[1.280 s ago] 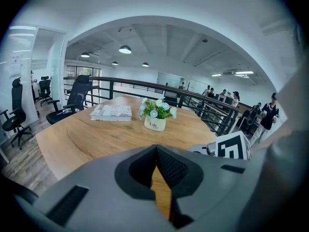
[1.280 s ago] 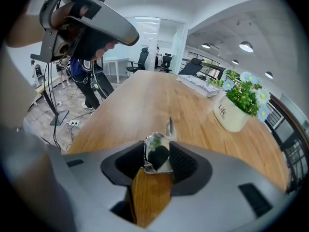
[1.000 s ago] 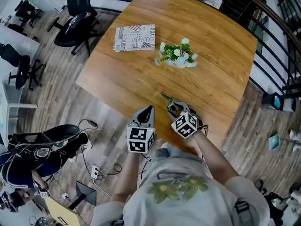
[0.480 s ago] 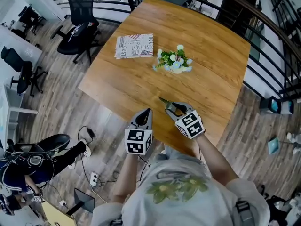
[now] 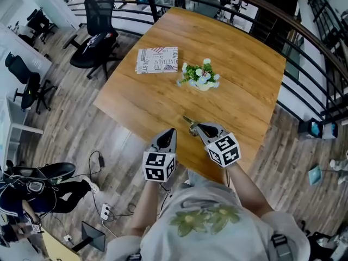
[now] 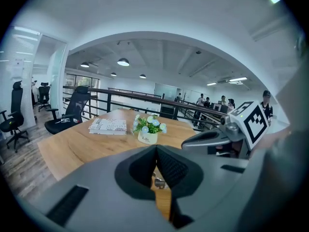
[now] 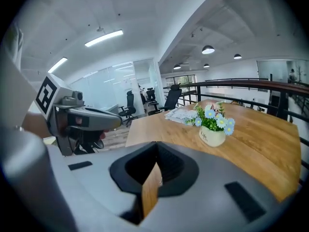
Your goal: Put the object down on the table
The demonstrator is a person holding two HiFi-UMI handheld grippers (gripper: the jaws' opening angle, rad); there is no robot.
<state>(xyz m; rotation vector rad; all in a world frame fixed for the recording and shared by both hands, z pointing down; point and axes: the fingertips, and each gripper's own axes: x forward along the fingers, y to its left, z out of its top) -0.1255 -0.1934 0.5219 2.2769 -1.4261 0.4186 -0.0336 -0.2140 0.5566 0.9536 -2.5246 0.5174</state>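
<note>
Both grippers hover over the near edge of the wooden table (image 5: 239,86). My right gripper (image 5: 197,126) (image 7: 157,150) is shut, its pads meeting with nothing between them, only table wood showing through the slit. A small thin object (image 5: 188,120), too small to identify, lies on the table just past its tip. My left gripper (image 5: 171,131) (image 6: 156,150) is shut and empty too, just left of the right one. Through its gap I see a small metallic piece (image 6: 159,182) on the wood. Each gripper shows in the other's view: right gripper (image 6: 217,137), left gripper (image 7: 91,120).
A white pot of flowers (image 5: 200,76) (image 6: 148,128) (image 7: 213,124) stands mid-table, with a printed book (image 5: 157,59) (image 6: 108,126) to its left. A black railing (image 5: 304,37) runs behind the table. Office chairs (image 5: 98,42) stand on the floor at left, cables and bags (image 5: 38,181) lower left.
The right gripper's jaws have gone from wide open to shut. Both grippers have drifted slightly back toward the near edge of the table; the thin object stays just past the right tip.
</note>
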